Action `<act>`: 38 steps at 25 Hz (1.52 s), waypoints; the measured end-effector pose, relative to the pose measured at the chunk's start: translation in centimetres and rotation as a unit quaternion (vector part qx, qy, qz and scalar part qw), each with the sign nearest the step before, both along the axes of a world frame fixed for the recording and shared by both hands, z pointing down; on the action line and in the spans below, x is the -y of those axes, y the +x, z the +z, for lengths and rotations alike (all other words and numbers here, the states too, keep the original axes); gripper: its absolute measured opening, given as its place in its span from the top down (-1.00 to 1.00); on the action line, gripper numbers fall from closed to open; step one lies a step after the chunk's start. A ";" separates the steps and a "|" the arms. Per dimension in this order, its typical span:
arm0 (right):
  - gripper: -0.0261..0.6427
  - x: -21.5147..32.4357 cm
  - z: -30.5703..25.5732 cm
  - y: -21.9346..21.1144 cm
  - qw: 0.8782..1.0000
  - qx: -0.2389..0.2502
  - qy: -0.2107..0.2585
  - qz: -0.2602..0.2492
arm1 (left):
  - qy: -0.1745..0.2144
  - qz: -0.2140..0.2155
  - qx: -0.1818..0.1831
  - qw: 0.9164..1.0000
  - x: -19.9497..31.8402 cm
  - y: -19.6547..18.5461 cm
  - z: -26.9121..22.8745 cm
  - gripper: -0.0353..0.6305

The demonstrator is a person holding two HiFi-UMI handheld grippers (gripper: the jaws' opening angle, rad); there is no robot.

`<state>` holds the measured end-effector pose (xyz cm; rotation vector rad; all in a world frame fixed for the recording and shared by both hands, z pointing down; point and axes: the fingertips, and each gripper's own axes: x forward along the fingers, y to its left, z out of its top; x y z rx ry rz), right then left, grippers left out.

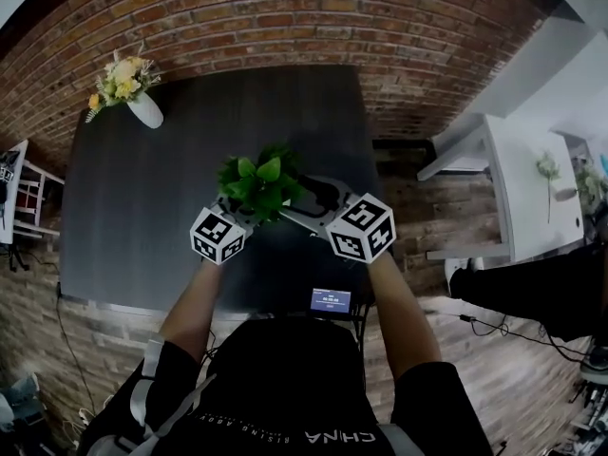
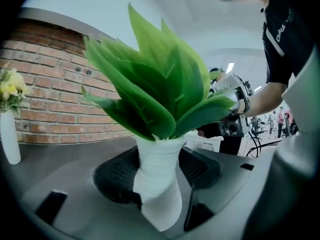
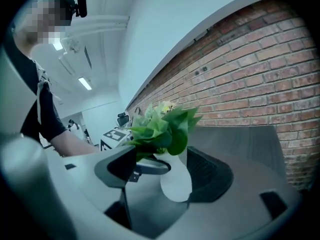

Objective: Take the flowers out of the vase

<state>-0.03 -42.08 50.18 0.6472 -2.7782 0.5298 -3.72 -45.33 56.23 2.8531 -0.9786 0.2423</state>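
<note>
Arms [image 1: 195,302] in short black sleeves reach out from a person in a black shirt [image 1: 285,388] at the near edge of a dark table [image 1: 133,217]. A small lit screen [image 1: 330,300] sits at that near edge, between the arms. Each hand holds a tool with a black-and-white cube on it. The left gripper [image 2: 159,173] comes in from the left. Its two fingers are closed on the thin middle of a white vase [image 2: 160,194], with one dark pad touching each side. The right gripper [image 3: 165,171] comes in from the right. Its fingers are spread wide with the same vase between them, and they do not squeeze it. The vase is near the middle of the table, a bit to the near side. I cannot tell if its bottom rests on the table. Green leaves [image 2: 155,94] sit in the vase's mouth and fan up and out. At the far left corner of the table stands a second white vase [image 1: 146,112] with yellow flowers [image 1: 122,76]. Behind the table is a red brick wall [image 1: 285,17]. Off to the right is a white table [image 1: 532,188], well apart from the dark one.
</note>
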 end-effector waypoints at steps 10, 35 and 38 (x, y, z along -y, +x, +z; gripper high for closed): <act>0.05 1.9 1.6 -0.5 0.995 -0.069 0.045 -0.052 | -0.008 0.011 0.005 1.000 0.1 0.0 0.1 0.13; 0.13 3.8 2.3 -6.2 0.994 -0.066 0.084 -0.039 | -0.015 0.004 0.006 1.000 0.5 0.0 0.1 0.13; 0.13 3.8 2.0 -6.0 0.993 -0.061 0.094 -0.024 | -0.015 0.004 0.007 1.000 0.5 0.1 0.1 0.13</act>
